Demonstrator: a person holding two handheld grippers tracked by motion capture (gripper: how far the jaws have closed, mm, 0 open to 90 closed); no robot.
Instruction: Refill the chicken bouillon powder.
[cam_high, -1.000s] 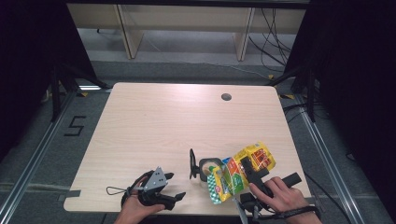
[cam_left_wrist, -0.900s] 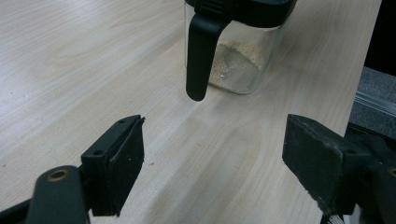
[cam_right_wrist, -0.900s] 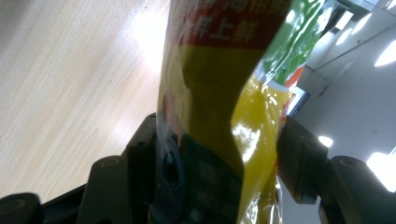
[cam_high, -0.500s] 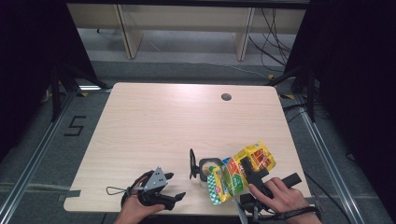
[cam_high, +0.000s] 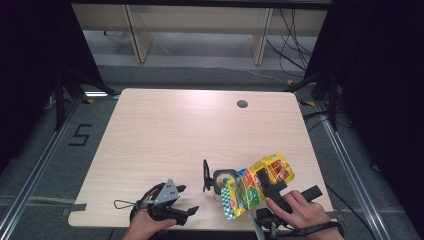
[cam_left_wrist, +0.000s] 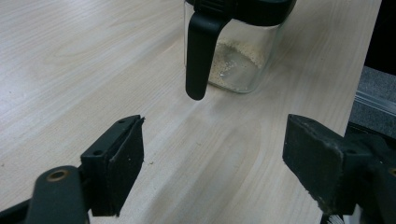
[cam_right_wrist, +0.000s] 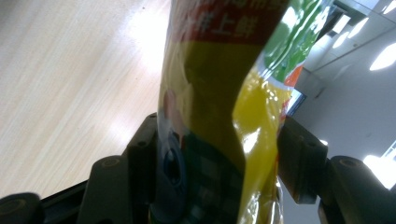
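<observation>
On the near edge of the light wooden counter (cam_high: 200, 130), toward its right corner, stands a clear square jar (cam_left_wrist: 243, 56) with a black lid and a black handle (cam_left_wrist: 198, 56) hanging down its side — a thin layer of pale grains lies in its bottom. In the high view the jar (cam_high: 223, 180) sits just left of a yellow-and-green snack bag (cam_high: 255, 185), which leans over it and touches or nearly touches its rim.

The right hand-held gripper (cam_right_wrist: 215, 163) is clamped on that bag (cam_right_wrist: 219, 93): both black jaws press into the crumpled, glossy foil, and the bag rises tilted out of them. The person's right hand (cam_high: 300, 212) grips it from the bottom edge.

The left hand-held gripper (cam_high: 175, 200) rests near the front-left of the counter, held by the left hand (cam_high: 145, 225) — its jaws are spread wide with nothing between them. In its own view the left gripper (cam_left_wrist: 212, 163) faces the jar, which stands apart ahead of the jaws.
</observation>
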